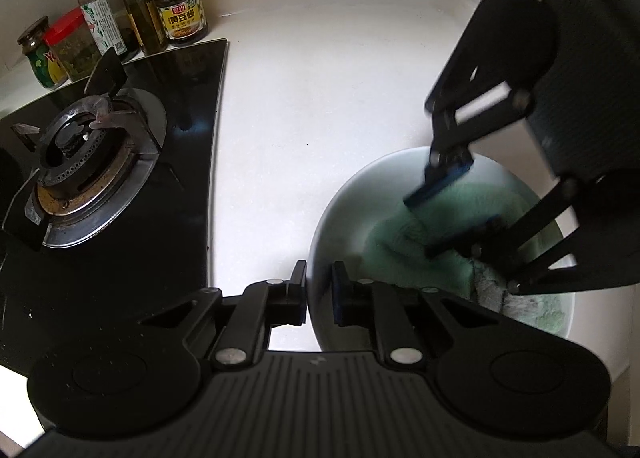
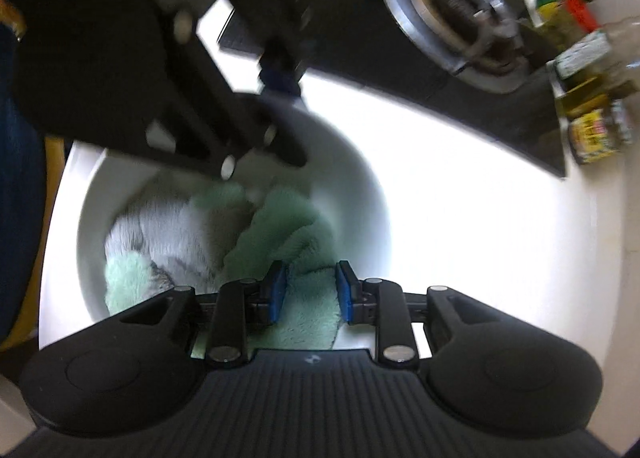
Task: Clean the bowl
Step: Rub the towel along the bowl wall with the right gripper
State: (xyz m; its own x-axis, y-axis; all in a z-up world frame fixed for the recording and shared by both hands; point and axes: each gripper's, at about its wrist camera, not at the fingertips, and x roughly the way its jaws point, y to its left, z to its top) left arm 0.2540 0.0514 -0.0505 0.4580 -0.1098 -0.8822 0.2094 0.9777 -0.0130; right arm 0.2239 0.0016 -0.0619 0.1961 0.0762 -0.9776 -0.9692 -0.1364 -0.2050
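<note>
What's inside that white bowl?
A crumpled green and grey cloth lies in the bowl, with the right gripper just above it. The bowl's bottom is covered.

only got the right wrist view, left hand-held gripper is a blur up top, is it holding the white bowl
Observer: Yes. The left hand-held gripper straddles the rim of the round white ceramic bowl, one finger outside, one inside.
Operator: bowl close to the stove?
Observer: It stands on the white countertop, apart from the black glass hob.
Operator: how does my right one look from the side
Observer: The right hand-held gripper points down into the bowl, jaws apart at the fluffy green cloth.
</note>
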